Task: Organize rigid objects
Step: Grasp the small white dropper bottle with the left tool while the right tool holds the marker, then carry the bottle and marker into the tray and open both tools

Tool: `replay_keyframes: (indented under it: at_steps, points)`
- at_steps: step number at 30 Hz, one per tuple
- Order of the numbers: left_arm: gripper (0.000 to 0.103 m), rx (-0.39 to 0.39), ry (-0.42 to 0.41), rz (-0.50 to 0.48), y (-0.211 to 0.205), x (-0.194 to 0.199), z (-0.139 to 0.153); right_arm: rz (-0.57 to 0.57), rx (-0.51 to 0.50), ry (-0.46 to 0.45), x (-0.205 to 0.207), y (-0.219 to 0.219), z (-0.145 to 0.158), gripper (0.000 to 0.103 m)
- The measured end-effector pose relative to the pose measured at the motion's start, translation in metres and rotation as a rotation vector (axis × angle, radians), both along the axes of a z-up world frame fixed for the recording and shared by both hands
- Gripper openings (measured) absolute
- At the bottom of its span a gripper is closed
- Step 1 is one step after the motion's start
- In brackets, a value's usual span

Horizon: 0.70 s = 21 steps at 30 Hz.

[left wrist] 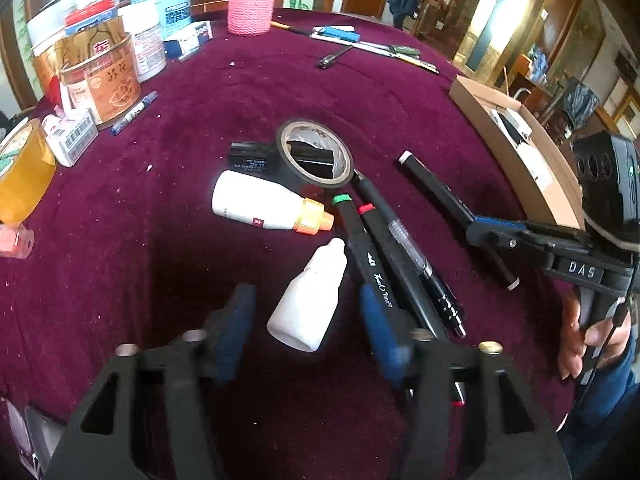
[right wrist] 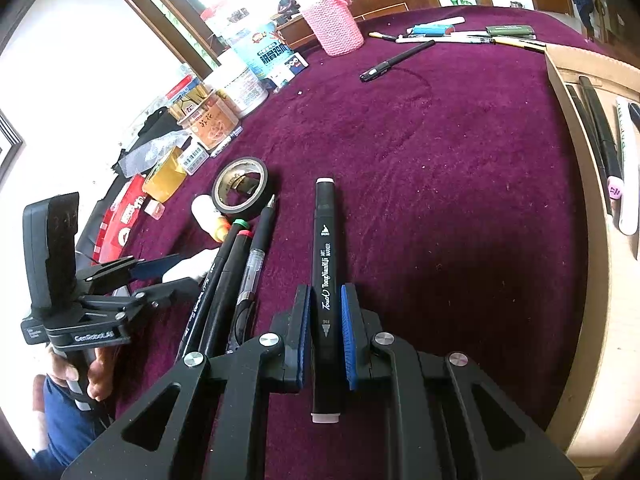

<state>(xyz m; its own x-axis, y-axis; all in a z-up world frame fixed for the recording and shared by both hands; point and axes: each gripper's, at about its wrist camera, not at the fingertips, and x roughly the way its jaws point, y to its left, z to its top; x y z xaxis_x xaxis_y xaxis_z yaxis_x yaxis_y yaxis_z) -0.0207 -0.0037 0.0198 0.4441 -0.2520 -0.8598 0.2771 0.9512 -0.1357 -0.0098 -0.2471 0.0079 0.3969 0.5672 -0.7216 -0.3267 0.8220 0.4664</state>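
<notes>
On the dark red cloth (left wrist: pixel 120 240) our left gripper (left wrist: pixel 308 320) has its fingers apart on either side of the small white bottle (left wrist: pixel 306 300), not yet pressing it. That bottle lies near the cloth's near edge, just beside a bundle of pens (left wrist: pixel 384 256). Our right gripper (right wrist: pixel 325 332) is clamped on a black marker (right wrist: pixel 325 264), held low over the cloth. We judge that the marker goes next to the cardboard tray (right wrist: pixel 572 184) at the right edge, which calls for a lift and a swing right.

The dropper bottle (left wrist: pixel 306 300) lies between the left claw (left wrist: pixel 308 328) fingers; tape roll (left wrist: pixel 316 152) beyond it; markers (left wrist: pixel 372 264) beside it.
</notes>
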Motion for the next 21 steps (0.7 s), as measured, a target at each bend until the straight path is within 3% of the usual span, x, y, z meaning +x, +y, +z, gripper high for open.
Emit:
replay_keyframes:
  at_steps: [1, 5, 13, 16, 21]
  points:
    - [0.031, 0.023, 0.006, -0.001, -0.001, -0.001, -0.002, 0.000, -0.002, -0.002, 0.000, 0.000, 0.000, 0.013]
    - [0.031, 0.089, -0.012, -0.021, -0.009, -0.006, -0.003, 0.009, -0.042, -0.026, -0.003, 0.005, 0.003, 0.013]
    - [0.032, 0.186, -0.062, 0.022, -0.025, 0.000, -0.005, 0.055, -0.228, -0.140, -0.016, 0.028, 0.008, 0.013]
    - [0.029, 0.176, -0.105, 0.056, -0.024, -0.007, -0.007, 0.055, -0.238, -0.149, -0.017, 0.028, 0.009, 0.013]
    - [0.029, 0.087, -0.158, 0.115, -0.015, -0.022, 0.003, 0.015, -0.180, -0.147, -0.015, 0.017, 0.014, 0.013]
